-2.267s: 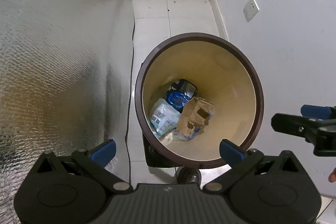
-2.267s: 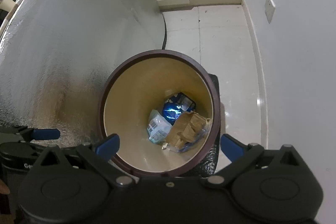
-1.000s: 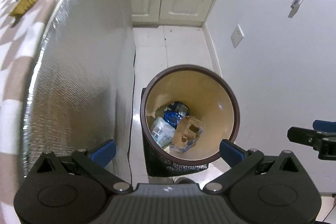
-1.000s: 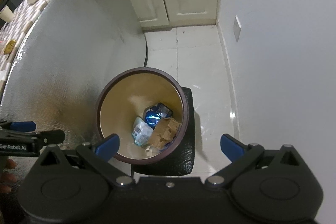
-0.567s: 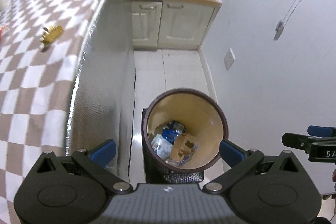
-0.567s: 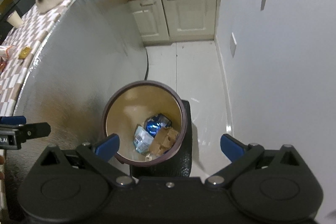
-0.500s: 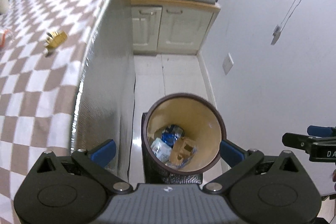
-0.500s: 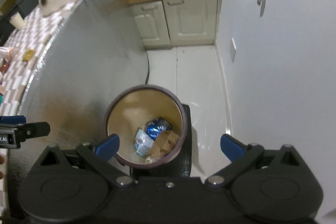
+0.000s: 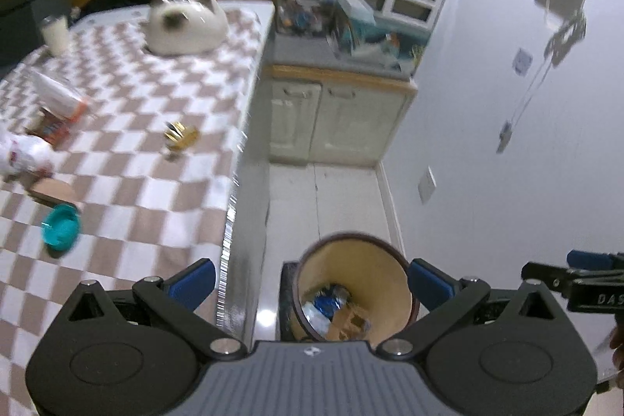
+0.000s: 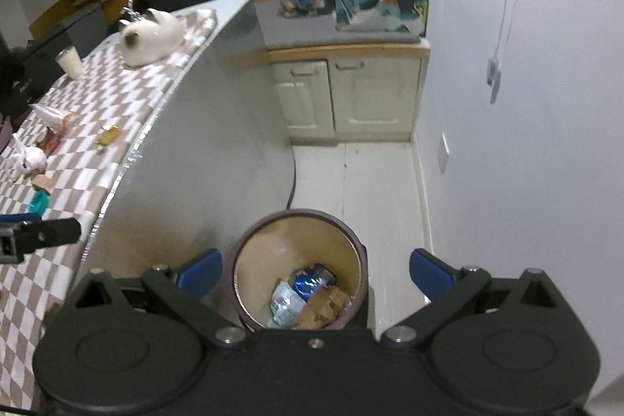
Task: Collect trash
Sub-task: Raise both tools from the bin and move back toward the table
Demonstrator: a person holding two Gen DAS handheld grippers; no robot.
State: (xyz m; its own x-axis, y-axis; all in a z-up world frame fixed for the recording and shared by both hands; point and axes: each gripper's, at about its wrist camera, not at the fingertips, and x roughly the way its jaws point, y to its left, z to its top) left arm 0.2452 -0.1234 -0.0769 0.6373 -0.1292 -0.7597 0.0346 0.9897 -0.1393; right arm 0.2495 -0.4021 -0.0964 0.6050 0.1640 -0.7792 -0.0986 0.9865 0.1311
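Observation:
A brown-rimmed trash bin (image 9: pixel 353 236) (image 10: pixel 300 214) stands on the floor between the table's foil side and the wall. Inside lie a blue wrapper (image 9: pixel 329 299) (image 10: pixel 312 277), a torn cardboard piece (image 9: pixel 349 320) (image 10: pixel 325 303) and a clear bag (image 10: pixel 284 301). My left gripper (image 9: pixel 310 281) and right gripper (image 10: pixel 316 271) hang high above the bin, both open and empty. On the checkered table are a gold wrapper (image 9: pixel 179 137) (image 10: pixel 107 134), a teal lid (image 9: pixel 60 229), a crumpled white bag (image 9: pixel 23 154) (image 10: pixel 29 156) and a red-white packet (image 9: pixel 58 104).
A white cat-shaped object (image 9: pixel 185 24) and a pale cup (image 9: pixel 56 34) sit at the table's far end. Cream cabinets (image 10: pixel 347 96) with a cluttered top close the narrow floor strip. The white wall (image 10: pixel 507 182) runs along the right. A black cable (image 10: pixel 292 178) lies on the floor.
Both grippers have risen well above the bin and tilted up, so the bin shrinks low in view and the tabletop with its litter appears. Both stay open.

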